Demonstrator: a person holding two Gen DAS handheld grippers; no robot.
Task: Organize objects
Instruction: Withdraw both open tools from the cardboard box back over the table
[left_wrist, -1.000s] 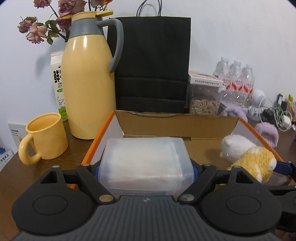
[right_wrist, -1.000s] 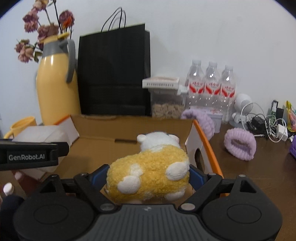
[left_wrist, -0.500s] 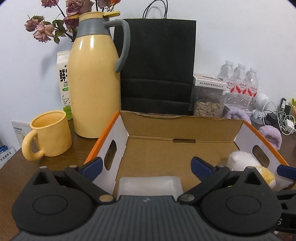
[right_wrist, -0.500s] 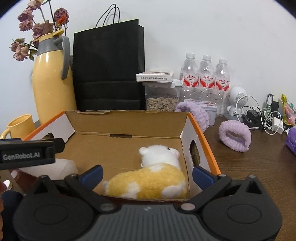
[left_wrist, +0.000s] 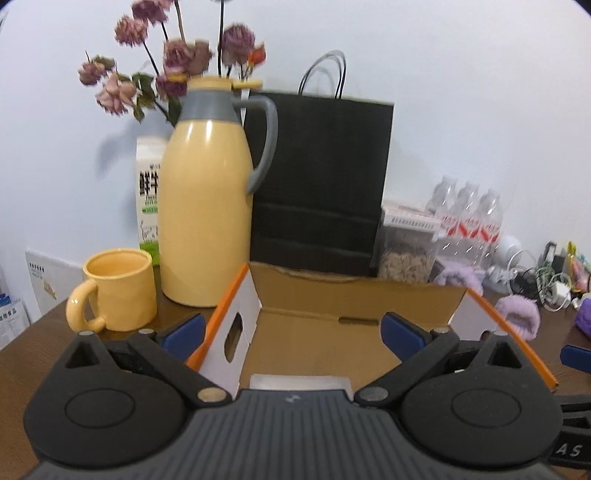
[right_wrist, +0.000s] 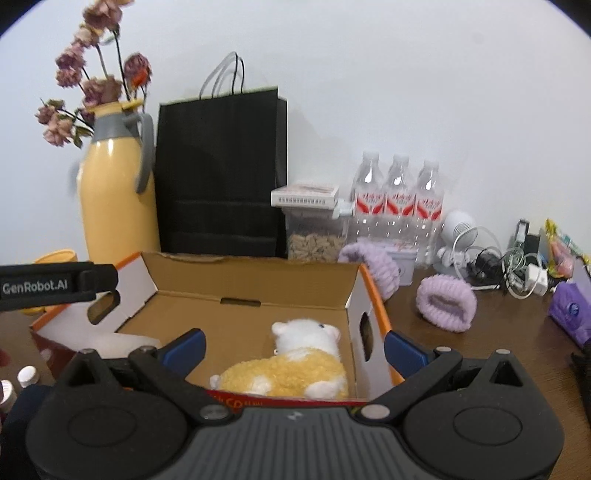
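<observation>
An open cardboard box (left_wrist: 354, 284) with orange edges stands on the brown table. A clear plastic pack (left_wrist: 299, 382) lies on its floor at the near left, mostly hidden behind my left gripper's body. My left gripper (left_wrist: 293, 330) hangs open above it, its blue pads wide apart and touching nothing. In the right wrist view a yellow and white plush toy (right_wrist: 288, 373) lies in the box (right_wrist: 251, 258) at the near right. My right gripper (right_wrist: 294, 347) is open just behind the toy, its pads well clear of it.
A yellow jug (left_wrist: 207, 221) with dried flowers, a yellow mug (left_wrist: 118, 291) and a milk carton stand left of the box. Behind it are a black paper bag (left_wrist: 321, 177), a seed jar (left_wrist: 406, 254) and water bottles (right_wrist: 399, 199). Purple bands (right_wrist: 445, 302) and cables (right_wrist: 517, 269) lie on the right.
Both grippers opened and drew back and up. The plastic pack left the left jaws and the plush toy left the right jaws; both now lie in the box.
</observation>
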